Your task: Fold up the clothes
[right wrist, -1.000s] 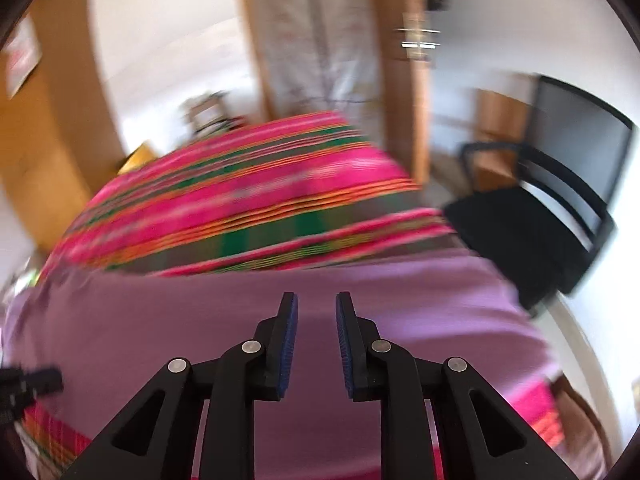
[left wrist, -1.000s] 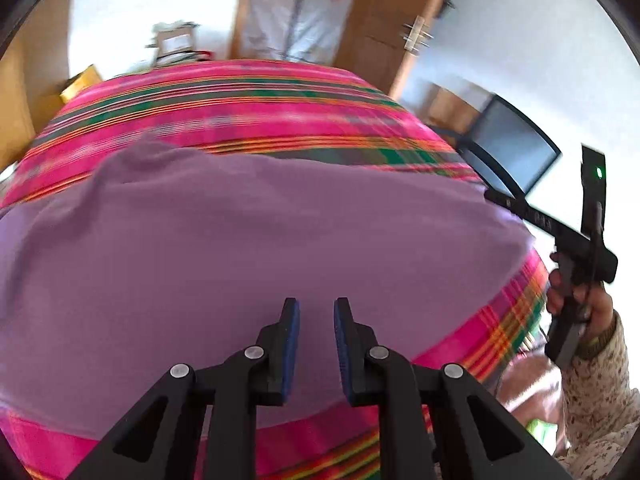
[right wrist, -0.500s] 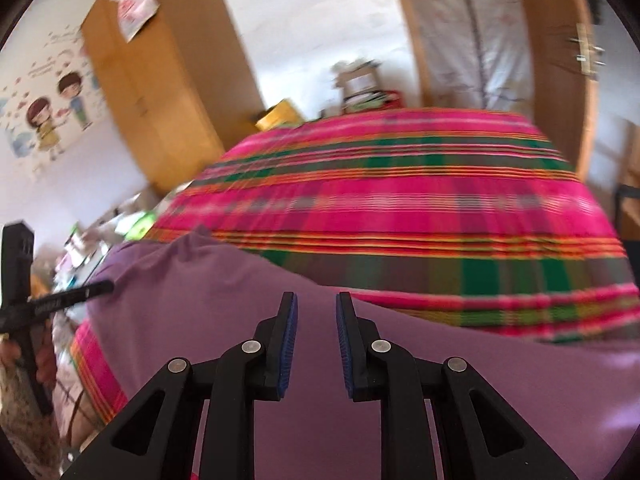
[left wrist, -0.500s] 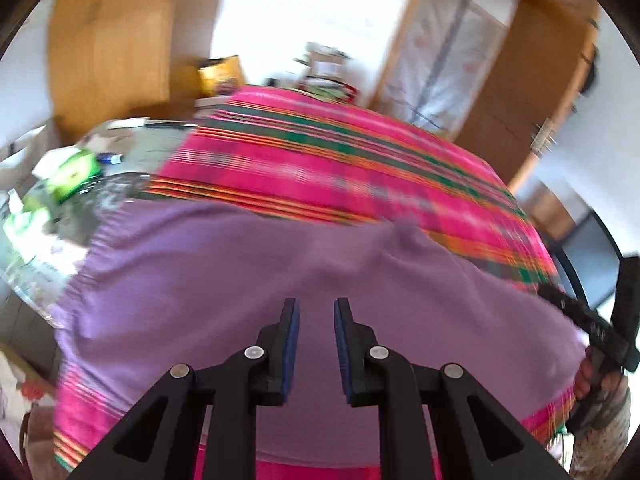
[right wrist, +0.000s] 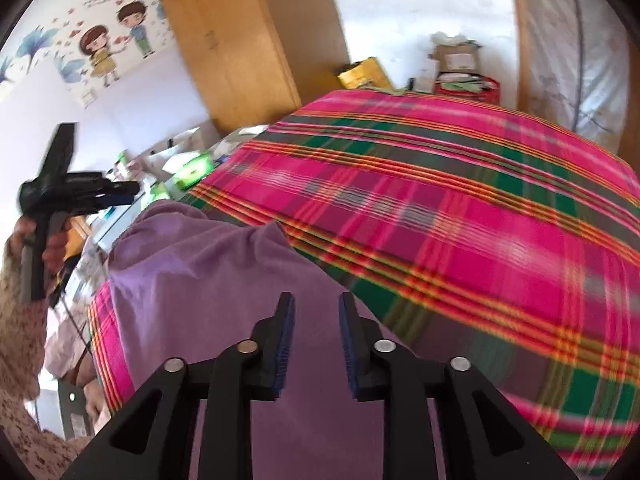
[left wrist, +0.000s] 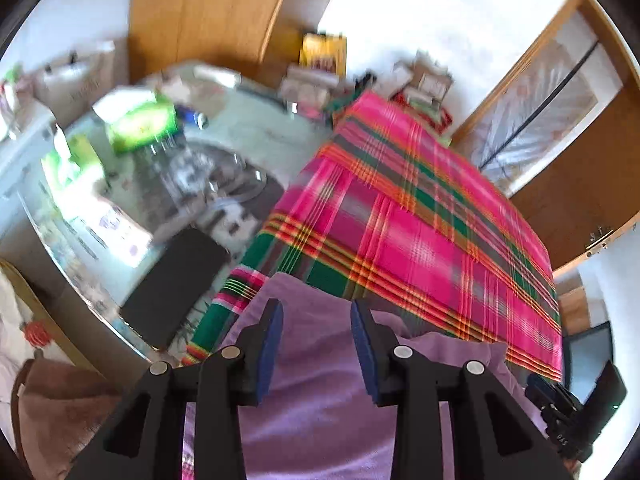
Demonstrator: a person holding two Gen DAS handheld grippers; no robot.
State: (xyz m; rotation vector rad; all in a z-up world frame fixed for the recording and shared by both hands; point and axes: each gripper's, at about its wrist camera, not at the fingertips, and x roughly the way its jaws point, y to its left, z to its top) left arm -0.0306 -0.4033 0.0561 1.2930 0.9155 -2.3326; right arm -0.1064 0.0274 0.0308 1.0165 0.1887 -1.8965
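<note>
We hold our left gripper (left wrist: 316,344) and right gripper (right wrist: 314,338) above a purple garment (right wrist: 208,264), fingers spread, pinching nothing, plaid bed (right wrist: 460,216) beneath.

Both wrist views close above purple garment (left wrist: 320,412), sharing plaid bedspread (right wrist: 460,220).

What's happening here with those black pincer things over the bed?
A person is holding a two-finger gripper in each hand above a purple garment spread on a bed with a pink plaid cover. The job is folding clothes. The left gripper and the right gripper are both open, with nothing between their fingers, and both point at the garment. It lies mostly flat with a few wrinkles, and no fold is visible yet. A cluttered glass table stands beside the bed.
</note>
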